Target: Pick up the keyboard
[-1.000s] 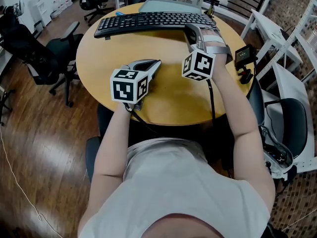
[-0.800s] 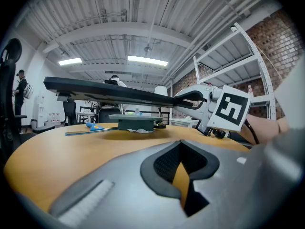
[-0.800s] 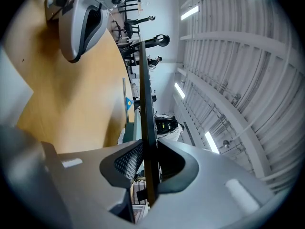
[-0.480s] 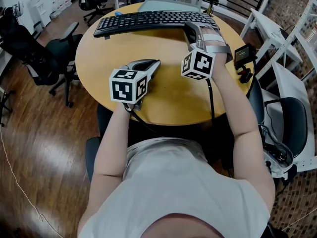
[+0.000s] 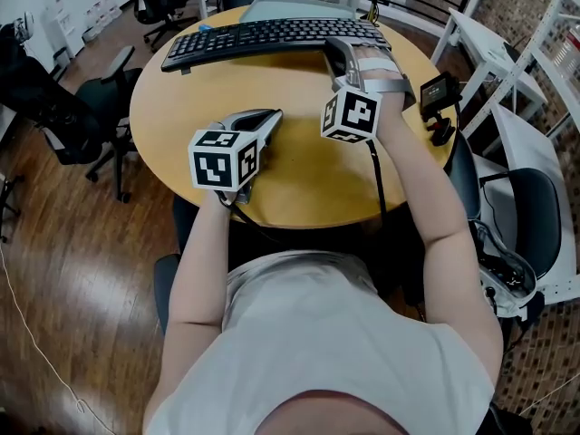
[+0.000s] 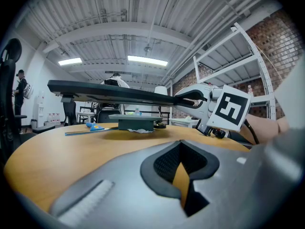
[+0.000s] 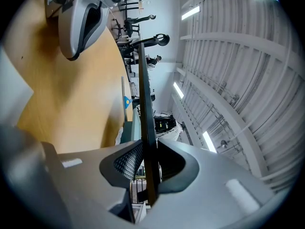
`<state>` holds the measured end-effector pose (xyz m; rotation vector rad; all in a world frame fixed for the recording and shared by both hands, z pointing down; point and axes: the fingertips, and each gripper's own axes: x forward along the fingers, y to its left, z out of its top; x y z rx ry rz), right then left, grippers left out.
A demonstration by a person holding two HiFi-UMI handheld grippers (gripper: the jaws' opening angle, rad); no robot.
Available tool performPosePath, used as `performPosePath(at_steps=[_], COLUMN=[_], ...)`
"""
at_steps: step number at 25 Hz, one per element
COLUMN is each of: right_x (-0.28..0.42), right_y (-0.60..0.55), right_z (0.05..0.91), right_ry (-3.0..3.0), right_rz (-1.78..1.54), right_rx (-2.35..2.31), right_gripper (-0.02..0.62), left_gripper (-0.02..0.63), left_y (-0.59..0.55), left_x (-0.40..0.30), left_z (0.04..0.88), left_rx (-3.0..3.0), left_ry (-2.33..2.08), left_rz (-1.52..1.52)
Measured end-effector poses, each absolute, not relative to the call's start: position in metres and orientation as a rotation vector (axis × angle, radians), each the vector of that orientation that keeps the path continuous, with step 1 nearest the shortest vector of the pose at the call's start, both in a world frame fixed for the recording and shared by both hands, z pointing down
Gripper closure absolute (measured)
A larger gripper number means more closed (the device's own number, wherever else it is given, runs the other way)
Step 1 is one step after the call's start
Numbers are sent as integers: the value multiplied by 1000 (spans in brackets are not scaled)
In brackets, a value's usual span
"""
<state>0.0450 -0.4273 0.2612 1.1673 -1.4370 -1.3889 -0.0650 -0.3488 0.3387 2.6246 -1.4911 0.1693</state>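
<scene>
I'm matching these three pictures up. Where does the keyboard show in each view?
Head view: the keyboard runs across the top, at the far side of the table.
Left gripper view: a dark slab across the upper middle, above the table.
Right gripper view: a thin dark edge rising from between the right gripper's jaws.
Shared landmark: the round wooden table.

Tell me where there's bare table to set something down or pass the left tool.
The table is bare across its middle, between the keyboard and both tools, widest left of the left tool. The far edge is crowded: keyboard in the right tool, grey box behind it. A small screen stands by the right rim.
</scene>
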Motion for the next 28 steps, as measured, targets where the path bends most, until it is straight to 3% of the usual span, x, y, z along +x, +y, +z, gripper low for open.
performPosePath(at_steps=[28], right_x=[39], right_y=[-422], right_z=[257], right_ry=[-1441], right_rz=[-1402], right_rx=[1174], right_gripper=[505], left_gripper=[600], left_y=[-349], left_x=[-66], left_z=[338], left_rx=[2625], left_ry=[-1492], left_rz=[171])
